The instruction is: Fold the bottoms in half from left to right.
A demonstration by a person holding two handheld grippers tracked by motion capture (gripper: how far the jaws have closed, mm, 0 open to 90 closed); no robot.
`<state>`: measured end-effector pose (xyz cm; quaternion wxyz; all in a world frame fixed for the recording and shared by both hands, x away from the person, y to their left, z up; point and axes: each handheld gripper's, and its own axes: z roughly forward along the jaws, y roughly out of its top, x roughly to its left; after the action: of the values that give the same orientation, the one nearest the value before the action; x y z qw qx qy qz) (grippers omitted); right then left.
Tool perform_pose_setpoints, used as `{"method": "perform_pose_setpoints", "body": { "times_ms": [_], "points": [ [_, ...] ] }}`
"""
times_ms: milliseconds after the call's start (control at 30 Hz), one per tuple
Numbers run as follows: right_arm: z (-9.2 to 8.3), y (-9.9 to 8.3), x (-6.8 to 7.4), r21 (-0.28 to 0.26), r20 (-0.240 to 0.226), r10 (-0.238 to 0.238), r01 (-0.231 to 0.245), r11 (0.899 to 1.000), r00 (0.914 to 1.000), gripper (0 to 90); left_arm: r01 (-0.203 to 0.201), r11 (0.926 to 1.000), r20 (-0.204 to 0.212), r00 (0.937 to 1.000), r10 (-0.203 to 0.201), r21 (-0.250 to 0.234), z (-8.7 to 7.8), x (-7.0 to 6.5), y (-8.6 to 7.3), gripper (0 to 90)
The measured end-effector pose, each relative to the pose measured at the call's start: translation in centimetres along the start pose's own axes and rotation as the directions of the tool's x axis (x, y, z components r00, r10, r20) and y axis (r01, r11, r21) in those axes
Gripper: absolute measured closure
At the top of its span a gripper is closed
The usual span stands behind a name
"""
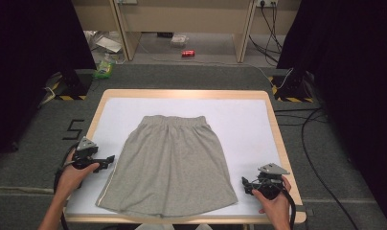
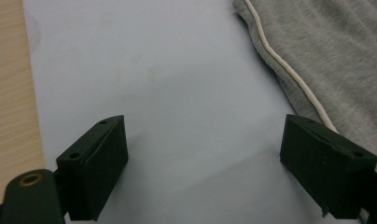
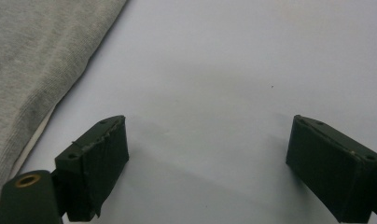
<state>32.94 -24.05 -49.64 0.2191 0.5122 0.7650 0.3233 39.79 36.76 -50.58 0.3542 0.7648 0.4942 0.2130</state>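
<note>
Lying flat in the middle of the white sheet (image 1: 239,124) we see a pair of grey shorts (image 1: 170,163), with the stretchy waist far from us and the leg ends close to us. A thin white stripe (image 2: 289,70) runs down the side of the shorts. The white sheet covers a wooden table (image 1: 278,139), and we can see the wood along its edges. Nothing sits on top of the shorts or between them and our tools. Our left gripper (image 1: 105,162) is just beside the left side of the shorts, and in the left gripper view its jaws stand wide apart with nothing between them but white sheet. One jaw there is right next to the stripe edge of the cloth; we cannot tell if it touches. Our right gripper (image 1: 245,184) is near the bottom right corner of the shorts, a little apart from the cloth. Its jaws are spread wide too and hold nothing; in the right gripper view the grey cloth lies off to one side of them. Farther out, past the table, we see a grey floor (image 1: 191,76), black cables (image 1: 321,143), a red can (image 1: 187,53) and dark curtains (image 1: 349,57) on both sides.
</note>
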Motion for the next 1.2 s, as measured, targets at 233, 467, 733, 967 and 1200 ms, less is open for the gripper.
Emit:
{"method": "perform_pose_setpoints", "body": {
  "times_ms": [233,467,733,967,1200],
  "points": [
    [0.0,0.0,0.0,0.001,0.001,-0.006,0.006,1.0,1.0,12.9,0.001,1.0,0.012,0.9999,-0.001,0.001,0.0,0.2,0.2,14.0],
    [0.0,0.0,0.0,0.001,0.0,-0.004,0.004,1.0,1.0,12.8,0.005,0.9999,0.06,0.9982,-0.004,-0.011,0.6,0.2,1.0,15.7],
    [0.0,0.0,0.0,0.001,0.0,-0.004,0.004,1.0,1.0,12.7,0.032,0.9972,0.103,0.9944,-0.025,-0.068,0.2,0.0,3.3,16.0],
    [0.0,0.1,0.0,0.002,0.001,-0.004,0.004,1.0,1.0,12.6,0.021,0.997,0.115,0.9933,-0.012,-0.074,1.6,-0.7,5.6,16.4],
    [0.1,0.1,0.0,0.003,0.001,-0.005,0.005,1.0,1.0,12.1,0.018,0.9966,0.136,0.9907,-0.007,-0.081,2.6,-1.3,7.5,16.5]
  ]
}}
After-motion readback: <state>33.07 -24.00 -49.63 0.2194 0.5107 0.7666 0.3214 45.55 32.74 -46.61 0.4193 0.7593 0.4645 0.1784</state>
